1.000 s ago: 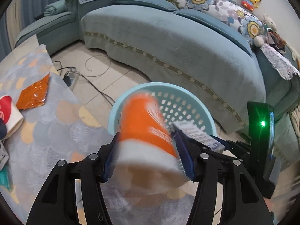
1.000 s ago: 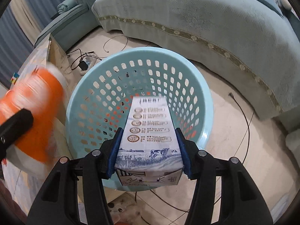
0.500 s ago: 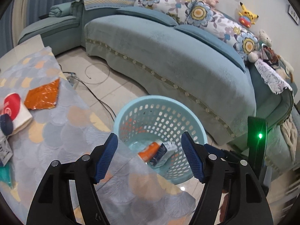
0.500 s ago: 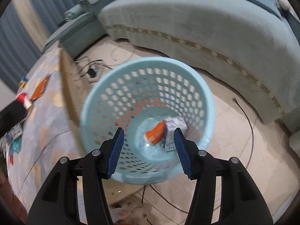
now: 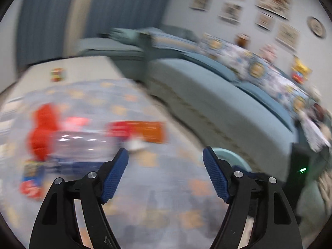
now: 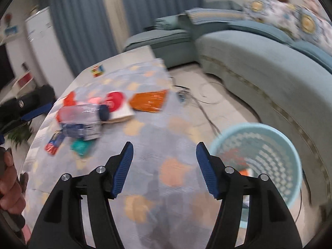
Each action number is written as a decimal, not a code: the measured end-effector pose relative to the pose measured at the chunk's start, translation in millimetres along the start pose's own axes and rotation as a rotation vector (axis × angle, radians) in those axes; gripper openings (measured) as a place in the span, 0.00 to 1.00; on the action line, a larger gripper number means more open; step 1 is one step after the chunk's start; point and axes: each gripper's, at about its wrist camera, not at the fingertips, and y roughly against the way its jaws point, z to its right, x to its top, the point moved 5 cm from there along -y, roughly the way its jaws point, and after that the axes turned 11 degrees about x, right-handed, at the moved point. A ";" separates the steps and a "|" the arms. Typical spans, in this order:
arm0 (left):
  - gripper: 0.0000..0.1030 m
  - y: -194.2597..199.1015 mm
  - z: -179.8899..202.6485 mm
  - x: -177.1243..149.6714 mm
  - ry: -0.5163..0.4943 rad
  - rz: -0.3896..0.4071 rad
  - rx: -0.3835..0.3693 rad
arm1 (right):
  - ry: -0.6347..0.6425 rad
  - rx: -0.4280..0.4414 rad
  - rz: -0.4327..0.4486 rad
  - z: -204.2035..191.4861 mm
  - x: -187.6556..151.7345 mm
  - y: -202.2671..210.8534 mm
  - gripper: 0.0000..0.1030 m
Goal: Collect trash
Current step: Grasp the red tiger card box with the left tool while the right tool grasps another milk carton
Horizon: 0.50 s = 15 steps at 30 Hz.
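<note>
Both grippers empty, jaws wide and just been opening further, nothing btwn the pads: left gripper (image 5: 165, 167), right gripper (image 6: 165, 161). Both point down over the worktop (image 6: 157, 145), which wears a soft grey-blue cloth w/ orange patches.

Remaining trash sits in a loose cluster at the far-left part of the worktop, well apart from both grippers. Clear bottle (image 6: 81, 114) lies on its side, dark cap toward the right; looks like thin plastic, so prob. light, smooth, will roll and dent. Best taken across the barrel mid-length, not at the cap. Orange wrapper (image 6: 149, 102) lies flat just right of the cluster: shiny crinkled foil, limp and slippery, hard to get under; pinch a raised edge. Teal packet (image 6: 82, 146) and a small red-blue one (image 6: 53, 145) lie nearer, also flat and thin. Details blurred in left view.

Basket (image 6: 267, 132) stands on the floor at the right, beside the worktop edge: pale blue, stiff perforated plastic, round, w/ something orange already inside.
</note>
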 end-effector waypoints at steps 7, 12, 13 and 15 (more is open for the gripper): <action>0.75 0.6 -137.7 -21.8 0.107 -0.025 0.293 | 0.112 0.102 -0.082 -76.7 6.9 -62.5 0.58; 0.76 -19.4 -194.8 -48.0 0.183 -0.118 0.341 | 0.115 0.142 -0.163 -114.2 -7.1 -104.3 0.58; 0.78 -23.2 -200.6 -54.1 0.198 -0.131 0.327 | 0.120 0.144 -0.165 -121.0 -8.7 -109.7 0.58; 0.80 -29.1 -207.6 -60.3 0.223 -0.146 0.306 | 0.133 0.144 -0.160 -129.8 -11.2 -114.1 0.58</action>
